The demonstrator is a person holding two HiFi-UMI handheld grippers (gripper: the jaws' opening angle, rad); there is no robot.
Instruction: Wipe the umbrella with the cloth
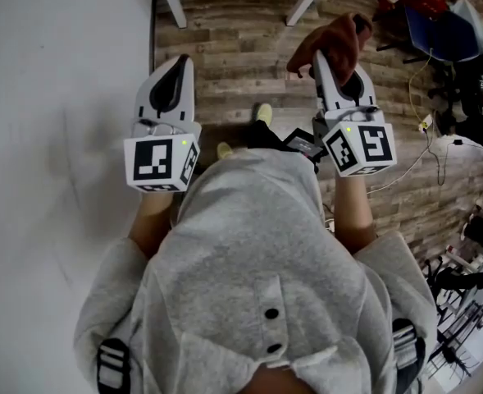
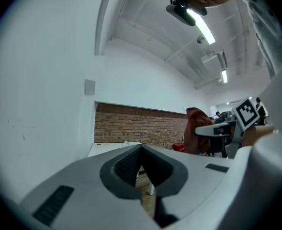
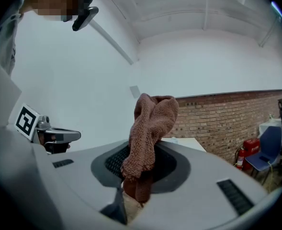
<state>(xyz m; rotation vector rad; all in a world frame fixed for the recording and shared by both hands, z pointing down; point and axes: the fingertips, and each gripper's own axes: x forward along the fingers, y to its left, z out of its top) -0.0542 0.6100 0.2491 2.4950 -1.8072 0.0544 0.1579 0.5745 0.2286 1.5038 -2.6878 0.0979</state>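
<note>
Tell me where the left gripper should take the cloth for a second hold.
Grip the free bunched end of the cloth that sticks out beyond the right gripper, which pinches its lower end. Probably best to bring the left gripper in from its own side, jaws opened first; they are shut now.

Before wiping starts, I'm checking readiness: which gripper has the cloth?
The right gripper, shut on the brown cloth; the left gripper is shut and empty.
</note>
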